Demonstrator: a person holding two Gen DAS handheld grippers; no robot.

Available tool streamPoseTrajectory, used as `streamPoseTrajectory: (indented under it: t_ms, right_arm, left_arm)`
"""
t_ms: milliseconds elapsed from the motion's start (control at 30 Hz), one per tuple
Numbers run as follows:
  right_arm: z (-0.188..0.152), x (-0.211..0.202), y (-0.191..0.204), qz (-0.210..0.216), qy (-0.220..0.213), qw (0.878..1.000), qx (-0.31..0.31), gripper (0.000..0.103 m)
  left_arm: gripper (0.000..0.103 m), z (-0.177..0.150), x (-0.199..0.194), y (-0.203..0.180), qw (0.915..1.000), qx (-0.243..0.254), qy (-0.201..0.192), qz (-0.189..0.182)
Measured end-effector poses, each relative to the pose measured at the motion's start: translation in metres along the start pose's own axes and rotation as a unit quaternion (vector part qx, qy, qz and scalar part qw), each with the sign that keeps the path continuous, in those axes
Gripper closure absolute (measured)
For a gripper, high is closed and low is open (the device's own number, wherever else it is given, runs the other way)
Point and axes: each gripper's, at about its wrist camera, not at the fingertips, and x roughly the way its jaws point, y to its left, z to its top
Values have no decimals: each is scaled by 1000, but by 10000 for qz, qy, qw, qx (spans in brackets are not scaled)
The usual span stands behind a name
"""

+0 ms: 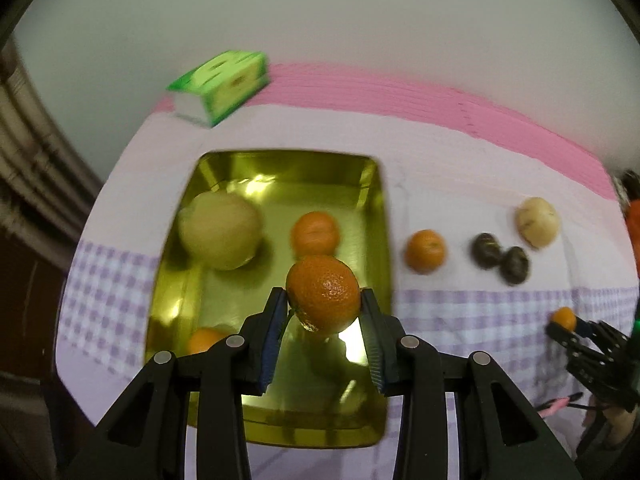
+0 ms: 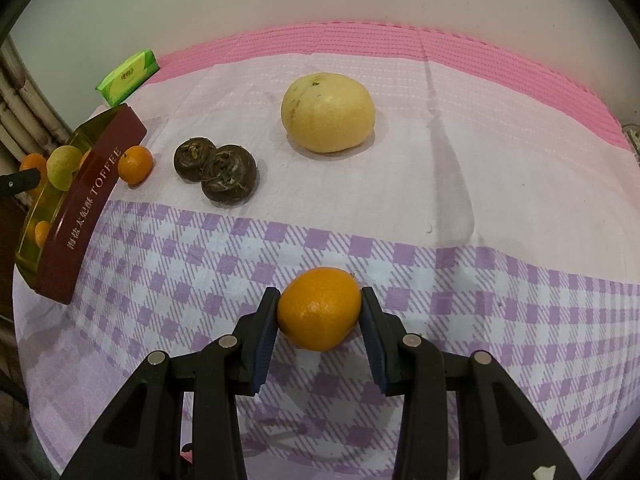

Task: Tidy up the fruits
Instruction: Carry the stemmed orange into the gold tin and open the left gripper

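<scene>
My left gripper [image 1: 323, 294] is shut on a mandarin [image 1: 324, 286] and holds it over the golden tin tray [image 1: 236, 300]. In the tray lie a pale yellow round fruit [image 1: 220, 232], one mandarin [image 1: 315, 233] and another [image 1: 204, 340] near the front corner. My right gripper [image 2: 319, 297] is shut on a second mandarin [image 2: 320, 312] just above the checked cloth. On the cloth lie a loose mandarin [image 2: 136, 165] beside the tin [image 2: 88, 208], two dark brown fruits [image 2: 194, 158] [image 2: 228, 178] and a large pale yellow fruit [image 2: 328, 113].
A green tissue pack [image 2: 127, 77] lies at the back left, on the pink mat's [image 2: 400, 40] edge. The tin's dark red side reads TOFFEE. A pale wall rises behind the table. In the left wrist view, the right gripper [image 1: 566, 322] shows at the right edge.
</scene>
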Motion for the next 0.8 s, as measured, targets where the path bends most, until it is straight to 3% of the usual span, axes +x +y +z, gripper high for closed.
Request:
streamPoseTrajectory:
  t_ms: [300,800]
  right_arm:
    - [0,1,4,-65,6,10000,-39,66]
    - [0,2,8,-151,6,9998,-100,66]
  left_arm:
    - [65,-16,26,24,9989,-201,364,207]
    - [65,-24,56,26,9967,-230,655,411]
